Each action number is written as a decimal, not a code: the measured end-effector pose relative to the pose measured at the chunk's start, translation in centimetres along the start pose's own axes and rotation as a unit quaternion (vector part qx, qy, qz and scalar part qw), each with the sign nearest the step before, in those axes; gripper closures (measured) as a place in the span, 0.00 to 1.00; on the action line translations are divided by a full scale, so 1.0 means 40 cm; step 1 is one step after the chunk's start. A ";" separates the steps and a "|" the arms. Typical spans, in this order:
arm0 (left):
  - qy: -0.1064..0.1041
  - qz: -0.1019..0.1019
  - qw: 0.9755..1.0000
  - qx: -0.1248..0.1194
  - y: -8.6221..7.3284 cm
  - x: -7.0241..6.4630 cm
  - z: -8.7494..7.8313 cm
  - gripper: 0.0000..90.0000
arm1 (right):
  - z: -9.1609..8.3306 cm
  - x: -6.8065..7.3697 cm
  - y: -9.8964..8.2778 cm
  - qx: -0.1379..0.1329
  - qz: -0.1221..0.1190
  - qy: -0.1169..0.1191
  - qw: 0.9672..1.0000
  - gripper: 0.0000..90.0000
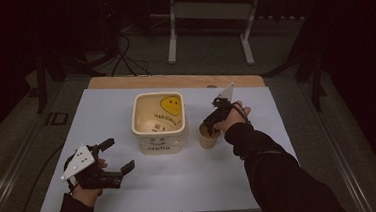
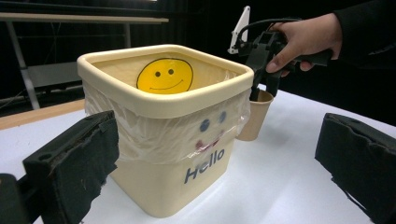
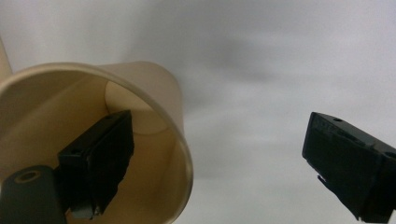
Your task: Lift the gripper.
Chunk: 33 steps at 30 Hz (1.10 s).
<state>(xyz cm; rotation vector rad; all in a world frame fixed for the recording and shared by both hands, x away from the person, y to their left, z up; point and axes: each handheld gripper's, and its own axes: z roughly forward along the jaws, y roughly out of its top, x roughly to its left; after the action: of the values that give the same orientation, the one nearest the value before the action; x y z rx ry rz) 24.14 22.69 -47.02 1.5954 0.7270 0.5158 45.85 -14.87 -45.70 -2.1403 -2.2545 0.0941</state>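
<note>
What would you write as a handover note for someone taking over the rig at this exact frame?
Right gripper: open, one jaw inside the paper cup, the other outside its wall; not yet closed.
Left gripper: open, holding nothing, at the table's near left, aimed at the bin.
The lined cream bin stands mid-table, with the cup upright beside it.
Nothing moved yet. Likely next: close on the cup wall.

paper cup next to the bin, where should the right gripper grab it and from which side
Grip the paper cup by its rim wall, from above. It stands upright with its mouth open, and the bin crowds its left side. The right gripper is already open astride the rim, one jaw inside and one outside, so closing there would likely pinch the wall.
</note>
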 end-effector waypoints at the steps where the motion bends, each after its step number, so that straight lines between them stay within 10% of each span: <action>1: 0.000 0.000 1.000 -0.001 0.000 0.000 0.000 0.01 | 0.000 0.003 -0.001 0.003 -0.004 -0.002 1.000 0.10; 23: 0.001 0.001 1.000 0.000 0.000 -0.001 -0.003 0.01 | -0.017 0.007 -0.001 0.017 -0.020 0.007 1.000 0.10; 33: 0.000 0.001 1.000 0.002 0.000 0.000 0.000 0.01 | -0.097 -0.006 0.003 0.006 -0.029 0.008 1.000 0.10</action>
<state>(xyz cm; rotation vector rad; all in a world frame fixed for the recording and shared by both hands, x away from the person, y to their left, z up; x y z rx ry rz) 24.13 22.69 -47.03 1.5994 0.7280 0.5160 46.22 -15.00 -41.85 -2.0609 -2.2986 0.0891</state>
